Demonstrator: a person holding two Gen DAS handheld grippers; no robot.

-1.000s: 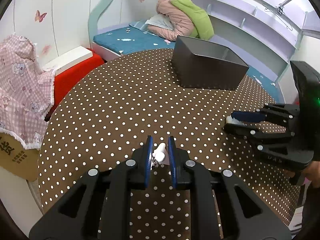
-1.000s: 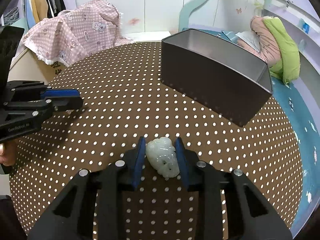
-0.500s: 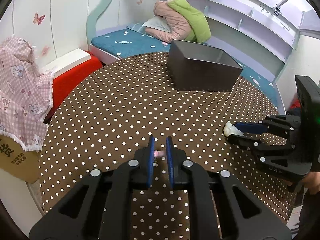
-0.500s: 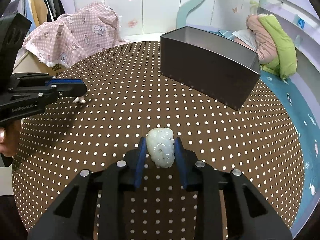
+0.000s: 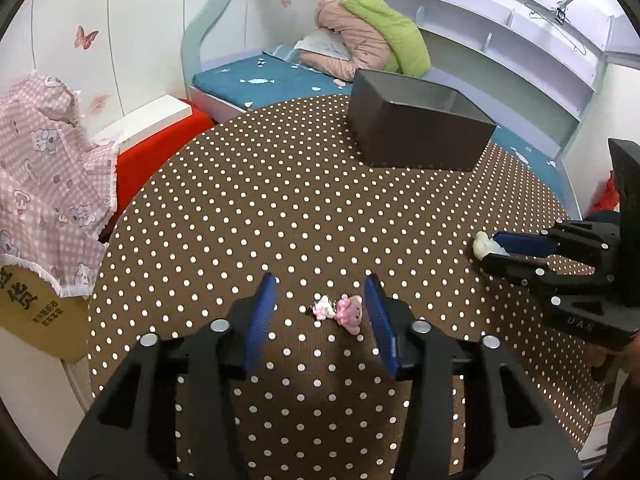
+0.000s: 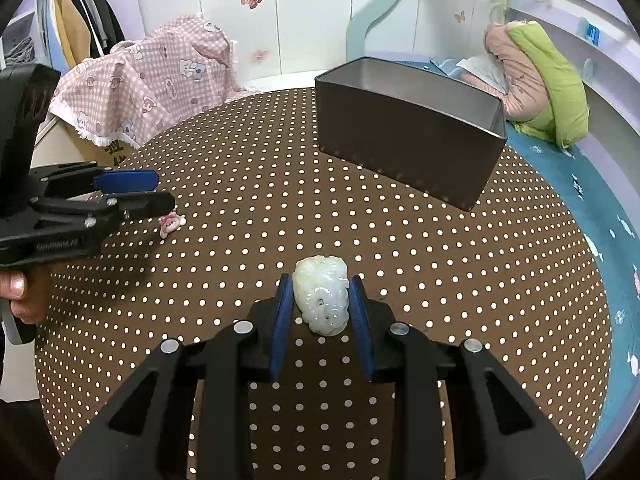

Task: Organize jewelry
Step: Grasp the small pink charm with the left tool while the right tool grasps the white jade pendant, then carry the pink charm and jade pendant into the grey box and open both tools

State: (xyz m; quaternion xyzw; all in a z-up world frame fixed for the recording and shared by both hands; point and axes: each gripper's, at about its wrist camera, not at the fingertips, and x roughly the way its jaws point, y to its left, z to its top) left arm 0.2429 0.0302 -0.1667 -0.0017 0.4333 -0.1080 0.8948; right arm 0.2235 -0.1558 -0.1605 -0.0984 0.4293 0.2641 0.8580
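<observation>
Your right gripper [image 6: 322, 312] pinches the pale jade pendant [image 6: 321, 298], whose lower part is hidden between the pads. In the left wrist view only its tip [image 5: 484, 245] shows. Half a second ago your left gripper [image 5: 320, 314] was nearly closed around the pink charm [image 5: 340, 310]; now its jaws are spread wide and the charm lies free on the table [image 5: 280, 200], toward the near left edge. The dark box [image 6: 408, 128] stands near the far edge, with bare cloth between.
</observation>
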